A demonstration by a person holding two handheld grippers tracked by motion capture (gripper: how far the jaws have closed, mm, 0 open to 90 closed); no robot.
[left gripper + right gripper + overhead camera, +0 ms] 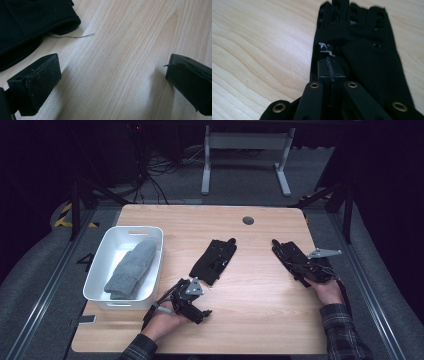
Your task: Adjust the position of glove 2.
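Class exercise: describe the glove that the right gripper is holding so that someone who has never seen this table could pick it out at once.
Start at the wooden table and go to its right edge, far from the white bin. The black fingerless glove there lies flat, pinched at its wrist end by the right gripper. The other black glove lies free in the middle of the table.

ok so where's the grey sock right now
In the high view the grey sock lies inside the white bin at the table's left side, left of the middle black glove and beyond the left gripper.
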